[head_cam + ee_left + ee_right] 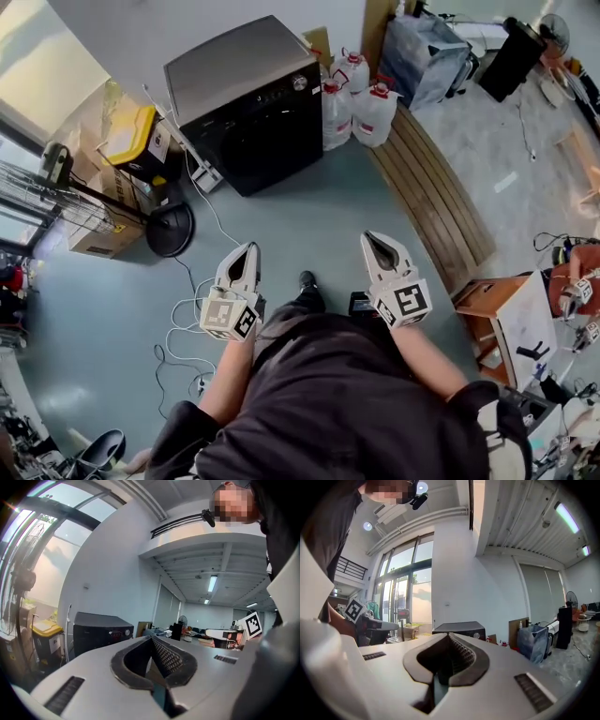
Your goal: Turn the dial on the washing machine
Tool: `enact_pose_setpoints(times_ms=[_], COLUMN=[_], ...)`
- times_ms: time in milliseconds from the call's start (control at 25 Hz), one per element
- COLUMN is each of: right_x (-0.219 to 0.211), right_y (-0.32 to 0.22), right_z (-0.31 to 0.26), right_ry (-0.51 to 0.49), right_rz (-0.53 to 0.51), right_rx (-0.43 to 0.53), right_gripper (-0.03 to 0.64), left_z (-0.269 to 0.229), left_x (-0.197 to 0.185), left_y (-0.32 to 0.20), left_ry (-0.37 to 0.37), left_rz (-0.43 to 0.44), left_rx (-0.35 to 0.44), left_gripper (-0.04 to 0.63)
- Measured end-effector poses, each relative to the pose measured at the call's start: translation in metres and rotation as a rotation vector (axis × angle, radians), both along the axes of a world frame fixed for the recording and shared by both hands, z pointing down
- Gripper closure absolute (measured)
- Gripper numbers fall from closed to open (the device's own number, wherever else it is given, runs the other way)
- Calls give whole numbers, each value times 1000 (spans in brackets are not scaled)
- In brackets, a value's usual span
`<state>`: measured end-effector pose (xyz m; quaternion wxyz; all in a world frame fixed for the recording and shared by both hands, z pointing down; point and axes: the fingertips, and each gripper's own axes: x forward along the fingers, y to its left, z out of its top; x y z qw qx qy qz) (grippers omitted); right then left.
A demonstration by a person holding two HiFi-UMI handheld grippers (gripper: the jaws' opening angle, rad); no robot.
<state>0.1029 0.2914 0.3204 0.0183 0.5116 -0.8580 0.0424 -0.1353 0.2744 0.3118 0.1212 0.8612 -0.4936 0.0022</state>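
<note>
Far left: cardboard boxes (94, 230), a yellow-lidded bin (131, 131), a round black stand base (170, 231), white cables (184, 319) on the grey floor (309, 225).
Left claw (250, 247): pressed together, nothing pinched, held low before the body, pointing forward.
Centre: black washing machine (248, 103) by the wall, well apart from both claws. Its dial (300, 82) sits at the panel's right end; the panel print is too small to read.
Beside it: red-capped jugs (373, 114), then wooden slats (431, 192).
Right claw (367, 237): pressed together, nothing pinched, level with the left.
</note>
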Motion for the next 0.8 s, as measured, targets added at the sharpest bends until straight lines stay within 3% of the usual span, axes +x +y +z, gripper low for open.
enact_pose_setpoints(times_ms=[200,520,800], right_x=[-7,-17,-16], right_y=[-63,-154,-198], right_z=[-4,-6,-3], right_ry=[-7,1,16], right_rz=[28,36,31], right_rx=[-8,-12,-18], right_gripper=[595,595,595], left_z=[-8,1,13], left_x=[-6,-8,-4], left_y=[-69,-169,-227], left_ry=[-46,-41,-48], left_rz=[13,58,49], left_rx=[9,25,15], left_gripper=[580,580,580])
